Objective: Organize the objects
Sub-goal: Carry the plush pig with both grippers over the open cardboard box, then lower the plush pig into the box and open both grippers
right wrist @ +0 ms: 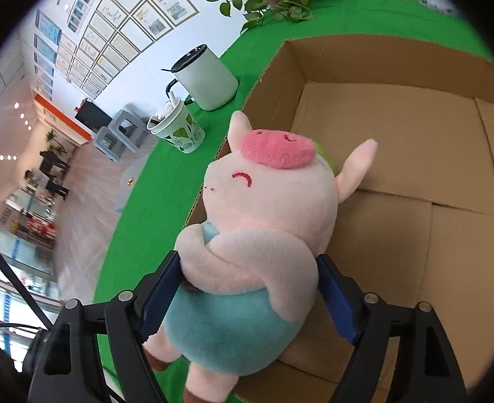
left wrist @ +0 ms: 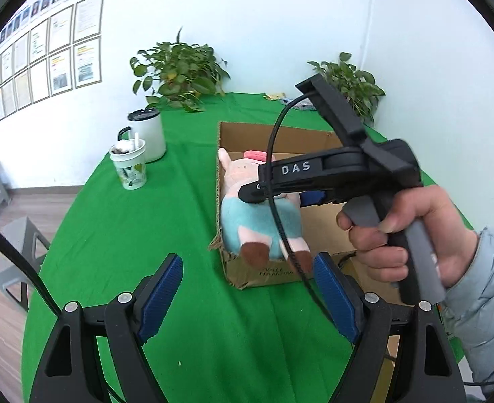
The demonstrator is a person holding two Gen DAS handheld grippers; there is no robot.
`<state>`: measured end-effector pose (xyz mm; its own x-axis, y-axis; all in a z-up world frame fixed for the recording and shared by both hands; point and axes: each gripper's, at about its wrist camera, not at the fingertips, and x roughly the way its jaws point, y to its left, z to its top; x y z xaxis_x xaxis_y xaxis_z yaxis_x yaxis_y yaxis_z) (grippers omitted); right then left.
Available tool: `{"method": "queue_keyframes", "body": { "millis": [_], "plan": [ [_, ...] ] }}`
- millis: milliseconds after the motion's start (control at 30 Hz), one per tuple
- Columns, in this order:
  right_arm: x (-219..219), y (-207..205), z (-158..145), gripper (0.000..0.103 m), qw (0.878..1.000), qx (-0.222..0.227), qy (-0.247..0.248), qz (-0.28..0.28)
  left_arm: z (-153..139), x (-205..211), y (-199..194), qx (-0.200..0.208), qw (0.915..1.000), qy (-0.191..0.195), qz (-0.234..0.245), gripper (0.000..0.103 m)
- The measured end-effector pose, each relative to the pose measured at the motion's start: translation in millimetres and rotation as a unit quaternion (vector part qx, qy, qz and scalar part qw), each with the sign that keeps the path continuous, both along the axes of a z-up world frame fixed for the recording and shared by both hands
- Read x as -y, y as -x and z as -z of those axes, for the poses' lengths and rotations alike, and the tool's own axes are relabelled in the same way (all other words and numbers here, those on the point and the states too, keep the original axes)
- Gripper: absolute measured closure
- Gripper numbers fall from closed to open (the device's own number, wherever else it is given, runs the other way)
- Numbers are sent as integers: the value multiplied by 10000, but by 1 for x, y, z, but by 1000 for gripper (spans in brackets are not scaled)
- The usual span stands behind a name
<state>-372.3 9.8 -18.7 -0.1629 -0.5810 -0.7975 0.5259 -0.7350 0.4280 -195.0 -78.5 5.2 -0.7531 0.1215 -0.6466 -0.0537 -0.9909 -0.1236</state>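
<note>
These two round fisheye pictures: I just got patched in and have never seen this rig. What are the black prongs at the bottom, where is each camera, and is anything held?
No robot here: a person holds a two-finger gripper in each hand, with a camera on each looking along its fingers. The prongs with blue pads are those fingers.

The left view shows the left gripper open over the green tablecloth, holding nothing, and the person's hand on the other gripper.

The right view shows the right gripper around the plush pig, which is in the cardboard box; whether the pads press it, I cannot tell. A white mug and paper cup stand beside the box.
</note>
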Motion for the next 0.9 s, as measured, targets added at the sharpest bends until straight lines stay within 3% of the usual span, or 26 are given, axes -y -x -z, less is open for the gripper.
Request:
{"method": "queue_keyframes", "body": {
  "millis": [200,400,733,900],
  "plan": [
    [6,-7,-2,30,9991,-369,-176,73,-6,-5,-14,-113,9999,7,-99,24],
    [13,-26,-12,36,9887,-1391,-487,265,-6,5,-16,-202,9996,56,-195,24],
    [4,-19,-14,27,9932,-1002,-488,342,-6,1,-27,-247,9994,-135,-192,24],
    [-43,-56,-60,23,9826,-1762,-327,484,-12,-9,-41,-444,9986,-198,-192,23]
  ]
}}
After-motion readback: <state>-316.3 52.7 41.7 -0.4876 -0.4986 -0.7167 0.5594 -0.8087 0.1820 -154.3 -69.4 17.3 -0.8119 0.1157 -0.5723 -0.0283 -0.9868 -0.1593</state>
